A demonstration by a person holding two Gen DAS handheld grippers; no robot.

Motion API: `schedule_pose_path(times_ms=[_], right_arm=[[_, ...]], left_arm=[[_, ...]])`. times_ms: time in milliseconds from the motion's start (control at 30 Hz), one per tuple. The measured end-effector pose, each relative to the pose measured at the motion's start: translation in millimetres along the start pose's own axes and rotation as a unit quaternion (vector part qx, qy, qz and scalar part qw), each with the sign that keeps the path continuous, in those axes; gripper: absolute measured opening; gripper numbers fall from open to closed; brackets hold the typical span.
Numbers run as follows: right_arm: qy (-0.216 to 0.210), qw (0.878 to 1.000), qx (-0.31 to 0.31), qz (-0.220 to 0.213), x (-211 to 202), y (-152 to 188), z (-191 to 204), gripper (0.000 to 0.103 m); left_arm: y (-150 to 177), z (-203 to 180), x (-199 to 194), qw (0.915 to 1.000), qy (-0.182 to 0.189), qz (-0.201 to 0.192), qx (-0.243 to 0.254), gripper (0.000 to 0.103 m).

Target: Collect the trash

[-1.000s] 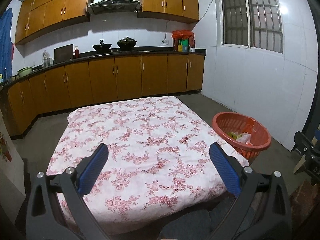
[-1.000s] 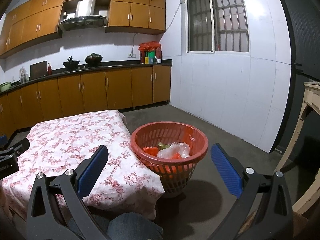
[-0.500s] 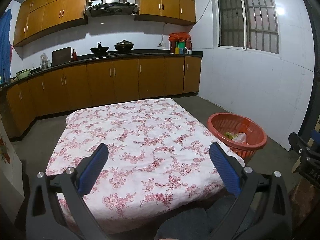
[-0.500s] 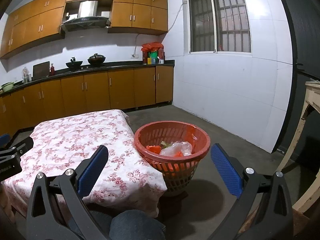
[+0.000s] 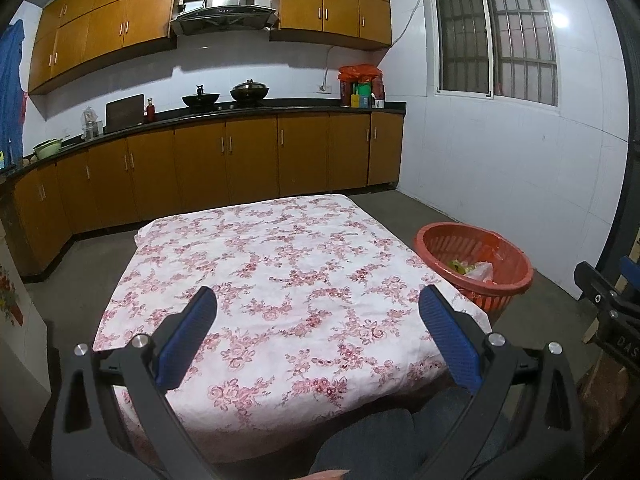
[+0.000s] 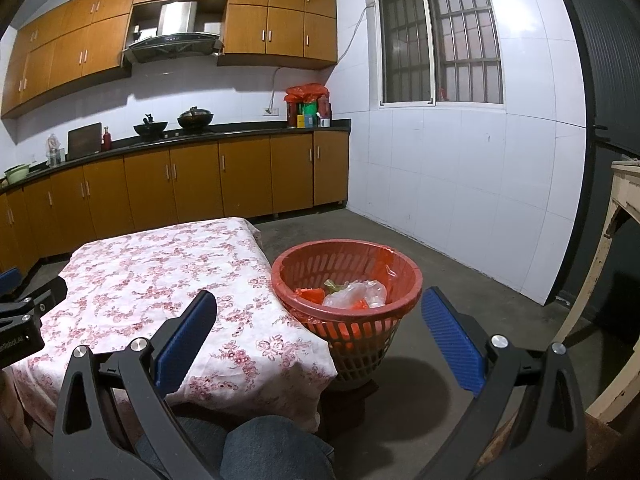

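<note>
Tabletop (image 5: 280, 280) cloth white w/ pink-red florals; basket (image 6: 400, 276) at 3 o'clock orange-red; claw pads (image 6: 188, 340) blue.

Each claw, left claw (image 5: 318, 326) and right claw (image 6: 319, 322), has a matte black forked frame with triangular cutouts. Silver round screws (image 6: 499, 341) sit at the joints. Fingers (image 5: 448, 338) carry blue ribbed pads. The person wears blue denim trousers (image 6: 264, 450).
</note>
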State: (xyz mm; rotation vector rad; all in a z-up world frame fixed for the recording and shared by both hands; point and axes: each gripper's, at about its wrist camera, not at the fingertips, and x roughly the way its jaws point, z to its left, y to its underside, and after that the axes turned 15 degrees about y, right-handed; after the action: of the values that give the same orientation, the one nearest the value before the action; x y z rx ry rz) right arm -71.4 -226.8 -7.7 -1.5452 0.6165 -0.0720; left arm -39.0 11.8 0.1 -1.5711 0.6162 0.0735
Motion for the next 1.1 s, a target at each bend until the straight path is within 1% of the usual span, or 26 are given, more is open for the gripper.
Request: schedule_pose_path(times_ms=[1100], right_arm=[[0.0, 1.0, 0.002, 0.004, -2.8, 5.4, 0.8, 0.101]], left_arm=[[3.7, -2.4, -0.3, 1.0, 0.001, 0.003, 0.0, 0.099]])
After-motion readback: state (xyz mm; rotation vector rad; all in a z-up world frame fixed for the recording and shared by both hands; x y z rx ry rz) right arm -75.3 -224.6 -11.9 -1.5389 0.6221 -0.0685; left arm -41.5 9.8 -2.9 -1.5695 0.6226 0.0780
